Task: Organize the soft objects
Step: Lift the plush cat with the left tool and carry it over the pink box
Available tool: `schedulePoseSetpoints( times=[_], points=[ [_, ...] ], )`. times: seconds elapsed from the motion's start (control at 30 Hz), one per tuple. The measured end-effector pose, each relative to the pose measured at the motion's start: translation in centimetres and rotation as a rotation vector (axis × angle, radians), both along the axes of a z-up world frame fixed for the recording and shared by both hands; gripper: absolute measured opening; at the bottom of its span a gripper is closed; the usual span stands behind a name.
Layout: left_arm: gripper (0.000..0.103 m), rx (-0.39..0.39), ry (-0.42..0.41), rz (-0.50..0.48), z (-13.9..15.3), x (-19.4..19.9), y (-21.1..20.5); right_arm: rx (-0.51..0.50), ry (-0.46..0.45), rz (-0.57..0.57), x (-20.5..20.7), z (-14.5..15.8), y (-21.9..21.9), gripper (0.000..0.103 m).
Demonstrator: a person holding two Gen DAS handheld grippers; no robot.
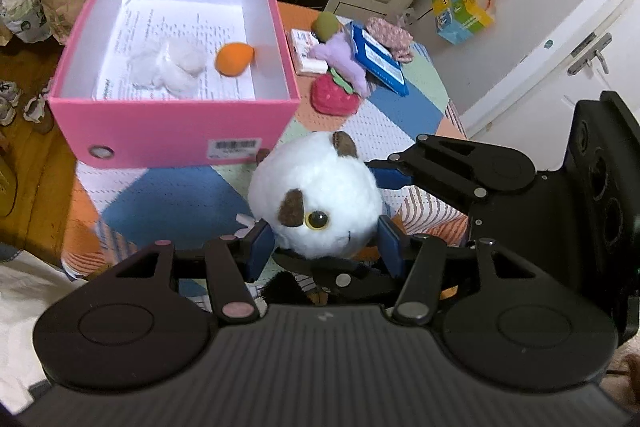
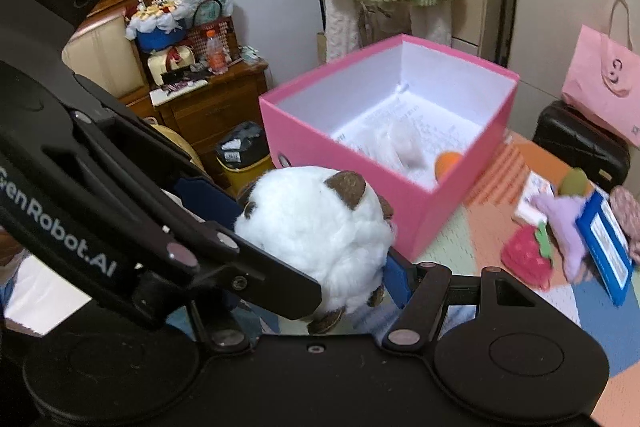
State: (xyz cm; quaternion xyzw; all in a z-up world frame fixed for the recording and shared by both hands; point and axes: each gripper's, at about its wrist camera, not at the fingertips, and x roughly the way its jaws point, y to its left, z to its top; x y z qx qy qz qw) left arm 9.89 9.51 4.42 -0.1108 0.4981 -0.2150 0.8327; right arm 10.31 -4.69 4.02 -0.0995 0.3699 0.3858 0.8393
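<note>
Both grippers close on one round white plush toy beside an open pink cardboard box.

The patchwork quilt (image 1: pixel 404 107) carries the pink cardboard box (image 1: pixel 168 127), which holds a printed sheet, a white cotton wad (image 1: pixel 168 65) and an orange soft ball (image 1: pixel 234 59). The round white plush toy with brown ears (image 1: pixel 316 195) sits just in front of the box, pinched by the left gripper (image 1: pixel 324 247) and by the right gripper (image 2: pixel 312 247), blue pads pressing its sides. Farther right lie a red plush strawberry (image 1: pixel 334 97), a lilac plush (image 1: pixel 344 57) and a blue booklet (image 1: pixel 378 55).
</note>
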Motion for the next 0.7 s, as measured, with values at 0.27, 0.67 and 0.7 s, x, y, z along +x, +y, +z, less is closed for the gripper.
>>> schedulePoseSetpoints(
  times=[0.27, 0.67, 0.7],
  points=[
    [0.053, 0.001, -0.054, -0.017, 3.1, 2.3, 2.9, 0.037, -0.056, -0.041, 2.1, 3.1, 2.3, 0.072],
    [0.054, -0.014, -0.231, -0.032, 3.7, 7.7, 6.2, 0.085, -0.116, -0.108, 8.0, 3.5, 5.0, 0.072],
    [0.054, -0.019, -0.235, -0.031, 3.6, 8.2, 6.4, 0.089, -0.112, -0.114, 8.8, 3.3, 5.1, 0.072]
  ],
)
